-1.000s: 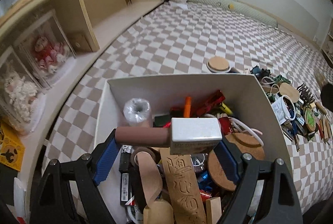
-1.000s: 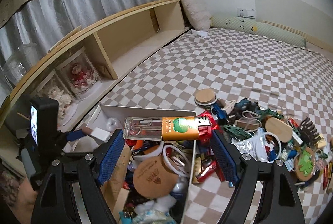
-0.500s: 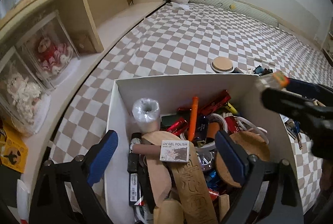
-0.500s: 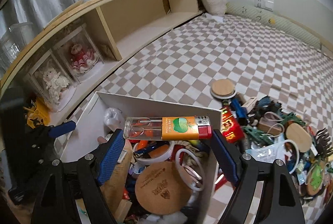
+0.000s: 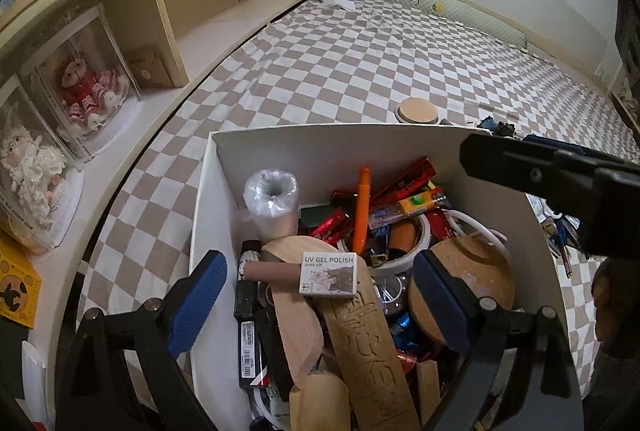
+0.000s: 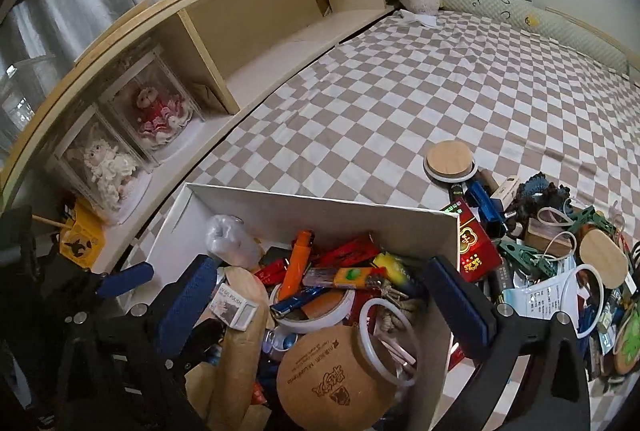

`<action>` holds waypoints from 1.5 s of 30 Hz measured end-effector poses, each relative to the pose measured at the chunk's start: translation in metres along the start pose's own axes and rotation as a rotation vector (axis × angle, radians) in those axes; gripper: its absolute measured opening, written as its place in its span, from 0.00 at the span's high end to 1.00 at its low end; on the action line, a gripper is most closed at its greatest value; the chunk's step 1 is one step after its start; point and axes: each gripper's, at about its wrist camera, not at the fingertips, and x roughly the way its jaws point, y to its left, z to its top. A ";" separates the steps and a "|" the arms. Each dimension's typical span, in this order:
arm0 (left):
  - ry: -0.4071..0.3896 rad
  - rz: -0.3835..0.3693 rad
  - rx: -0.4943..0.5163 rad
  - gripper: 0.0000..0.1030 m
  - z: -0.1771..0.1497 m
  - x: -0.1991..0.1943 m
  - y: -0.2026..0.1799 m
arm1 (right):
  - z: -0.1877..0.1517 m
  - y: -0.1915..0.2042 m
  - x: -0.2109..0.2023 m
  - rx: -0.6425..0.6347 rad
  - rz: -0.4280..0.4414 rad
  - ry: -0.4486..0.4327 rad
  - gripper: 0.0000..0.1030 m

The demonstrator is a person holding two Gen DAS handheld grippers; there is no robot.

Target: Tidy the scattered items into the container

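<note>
Both tools hang above the white box [image 5: 280, 151], the left tool [image 5: 320, 295] and right tool [image 6: 328, 295] spread apart, gripping nothing. The UV gel polish box [image 5: 329, 273] and lighter [image 6: 344, 277] lie inside among the clutter; more items [image 6: 560, 255] sit scattered on the bed beside it

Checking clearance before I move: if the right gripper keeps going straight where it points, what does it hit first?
Probably the lighter with the orange label, lying on the pile in the white box, straight ahead of the open right gripper; depth is unclear.
</note>
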 end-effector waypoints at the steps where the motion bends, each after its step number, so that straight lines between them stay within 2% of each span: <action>1: -0.005 0.004 0.001 0.08 0.000 -0.001 -0.001 | 0.000 0.000 -0.001 0.000 -0.001 -0.001 0.00; 13: -0.026 0.013 -0.002 0.08 -0.005 -0.013 -0.003 | -0.008 -0.003 -0.026 -0.016 -0.013 -0.028 0.00; 16: -0.033 0.000 -0.012 0.07 -0.006 -0.018 -0.003 | -0.014 -0.004 -0.035 -0.034 -0.061 -0.051 0.00; 17: -0.034 -0.009 -0.016 0.00 -0.007 -0.020 -0.004 | -0.015 -0.003 -0.037 -0.044 -0.085 -0.053 0.00; 22: -0.033 -0.039 -0.025 0.00 -0.014 -0.026 -0.010 | -0.024 0.005 -0.054 -0.133 -0.150 -0.094 0.00; 28: -0.075 -0.050 -0.045 0.00 -0.026 -0.042 -0.016 | -0.039 0.006 -0.077 -0.200 -0.198 -0.149 0.00; 45: -0.214 -0.063 -0.061 0.00 -0.044 -0.099 -0.040 | -0.083 -0.031 -0.145 -0.127 -0.235 -0.242 0.00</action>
